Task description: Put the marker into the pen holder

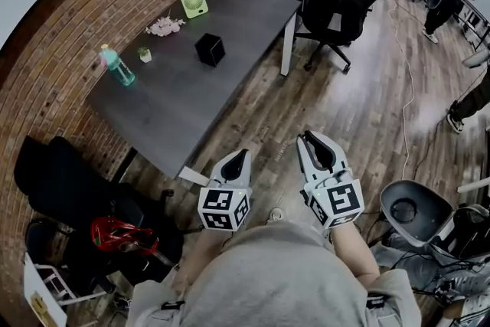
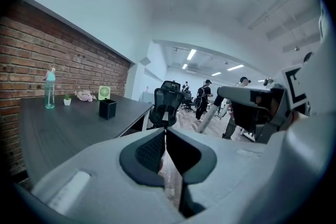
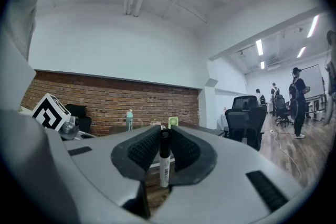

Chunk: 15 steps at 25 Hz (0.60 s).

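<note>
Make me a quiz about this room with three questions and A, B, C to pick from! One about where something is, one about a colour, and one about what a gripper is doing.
1. Where is the black pen holder?
A. on the floor
B. on the dark table
C. on a chair

2. What colour is the little fan?
A. green
B. red
C. blue

3. What is the right gripper doing?
A. open, empty
B. shut on nothing
C. shut on the marker

Answers:
1 B: the head view shows it standing on the tabletop.
2 A: its round face is pale green.
3 C: the fingers squeeze the upright marker in the right gripper view.
</note>
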{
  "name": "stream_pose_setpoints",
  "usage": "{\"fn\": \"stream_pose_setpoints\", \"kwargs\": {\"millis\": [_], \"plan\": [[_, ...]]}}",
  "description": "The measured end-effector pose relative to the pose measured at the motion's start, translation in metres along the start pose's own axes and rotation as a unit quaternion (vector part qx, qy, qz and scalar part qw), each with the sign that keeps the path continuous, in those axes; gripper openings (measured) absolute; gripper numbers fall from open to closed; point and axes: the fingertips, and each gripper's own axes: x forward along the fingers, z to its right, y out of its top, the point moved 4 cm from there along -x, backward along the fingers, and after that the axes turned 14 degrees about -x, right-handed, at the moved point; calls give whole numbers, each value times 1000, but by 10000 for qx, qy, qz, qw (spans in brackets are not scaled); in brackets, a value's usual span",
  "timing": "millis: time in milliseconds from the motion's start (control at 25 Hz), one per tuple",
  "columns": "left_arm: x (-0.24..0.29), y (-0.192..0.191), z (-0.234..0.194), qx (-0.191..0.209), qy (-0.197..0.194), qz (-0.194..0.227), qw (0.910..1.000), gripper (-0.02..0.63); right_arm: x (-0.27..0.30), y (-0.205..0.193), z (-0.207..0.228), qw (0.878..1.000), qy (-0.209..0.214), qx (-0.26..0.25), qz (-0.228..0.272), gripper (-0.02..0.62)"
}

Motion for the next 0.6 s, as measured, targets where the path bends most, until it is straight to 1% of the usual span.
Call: {"fn": "stream_pose_setpoints", "kwargs": {"millis": [320, 600], "plan": [[45, 13, -5, -21, 154, 121, 9998, 20, 36, -12, 34, 9998, 198, -50, 60, 60], [68, 20, -2, -42, 271, 203, 9994, 20, 54, -18, 56, 9994, 330, -34, 91, 60]]}}
